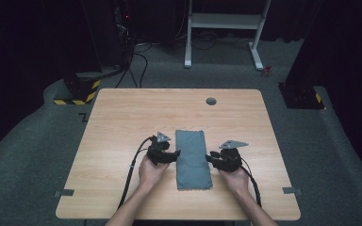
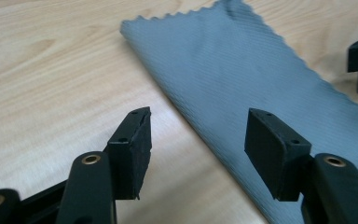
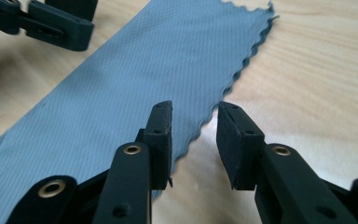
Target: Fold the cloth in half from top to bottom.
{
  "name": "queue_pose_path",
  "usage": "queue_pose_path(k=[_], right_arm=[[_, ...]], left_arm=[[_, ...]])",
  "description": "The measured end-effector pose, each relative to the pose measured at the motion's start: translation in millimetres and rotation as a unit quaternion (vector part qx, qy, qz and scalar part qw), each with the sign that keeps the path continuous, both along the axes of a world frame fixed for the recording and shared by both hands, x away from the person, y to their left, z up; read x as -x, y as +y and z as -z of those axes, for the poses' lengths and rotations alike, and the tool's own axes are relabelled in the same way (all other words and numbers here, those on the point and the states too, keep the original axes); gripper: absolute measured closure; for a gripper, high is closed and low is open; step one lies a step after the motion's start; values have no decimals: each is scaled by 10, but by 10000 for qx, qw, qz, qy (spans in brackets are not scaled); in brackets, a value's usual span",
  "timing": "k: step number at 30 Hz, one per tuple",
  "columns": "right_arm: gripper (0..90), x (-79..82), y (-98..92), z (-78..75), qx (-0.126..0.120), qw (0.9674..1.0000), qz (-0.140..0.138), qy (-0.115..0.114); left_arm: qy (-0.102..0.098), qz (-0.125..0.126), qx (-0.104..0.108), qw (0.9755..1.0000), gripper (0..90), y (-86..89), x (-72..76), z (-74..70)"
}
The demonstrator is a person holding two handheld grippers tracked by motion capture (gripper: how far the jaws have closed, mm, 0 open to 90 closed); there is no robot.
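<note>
pale wood-grain table (image 1: 122,122), ribbed grey cloth (image 1: 193,157), zigzag edges

We list a folded cloth (image 1: 193,159) on the table (image 1: 122,117), toward its near edge; left gripper (image 1: 173,156) at the cloth's left, right gripper (image 1: 210,157) at its right.

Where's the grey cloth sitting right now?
In the high view the grey cloth lies folded lengthwise on the table's near half, between the left gripper and right gripper.

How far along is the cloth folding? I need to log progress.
Done: the grey cloth lies as a long narrow strip, apparently folded once. In hand: left gripper and right gripper flank its long edges, jaws open, gripping nothing. Left: probably another fold.
</note>
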State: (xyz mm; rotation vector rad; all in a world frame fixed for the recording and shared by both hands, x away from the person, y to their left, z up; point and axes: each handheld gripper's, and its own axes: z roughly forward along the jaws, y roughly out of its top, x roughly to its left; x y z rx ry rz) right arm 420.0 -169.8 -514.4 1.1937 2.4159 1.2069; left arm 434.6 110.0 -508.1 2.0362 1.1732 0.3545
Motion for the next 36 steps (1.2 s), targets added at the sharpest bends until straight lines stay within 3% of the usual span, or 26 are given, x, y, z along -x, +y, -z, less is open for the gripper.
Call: queue_pose_path(k=[4,6,9,12,14,17,20,22,26,29,33,36], right_arm=[[671,-117,39,-39,52,9999,57,77],[675,-190,47,-66,53,9999,62,131],[674,-263,55,-104,119,9998,95,97],[674,-342,72,-127,175,9997,141,88],[674,-406,79,-139,150,9995,229,154],[675,-508,82,-159,82,9990,388,229],[675,-589,115,-174,100,9987,477,119],[675,-646,135,-166,113,9985,510,192],[672,-772,223,-157,164,9975,647,238],[669,-855,304,-163,272,9972,688,114],[667,-963,374,-160,282,9961,810,210],[667,-1009,400,-132,316,9954,857,280]], left_arm=[[104,-129,144,9998,420,5,-133,14],[45,-201,228,9995,431,19,-167,19],[71,-273,224,9994,441,59,-226,52],[108,-262,34,9996,441,66,-324,51],[138,-320,172,9992,441,74,-381,33],[103,-337,93,9993,449,43,-475,14],[50,-366,87,9993,450,17,-559,-7],[141,-420,169,9989,453,8,-602,-20],[198,-507,92,9985,455,-8,-668,-6],[227,-532,179,9982,461,-4,-705,-3],[324,-463,22,9984,455,-31,-759,5],[383,-456,37,9982,456,-72,-790,22]])
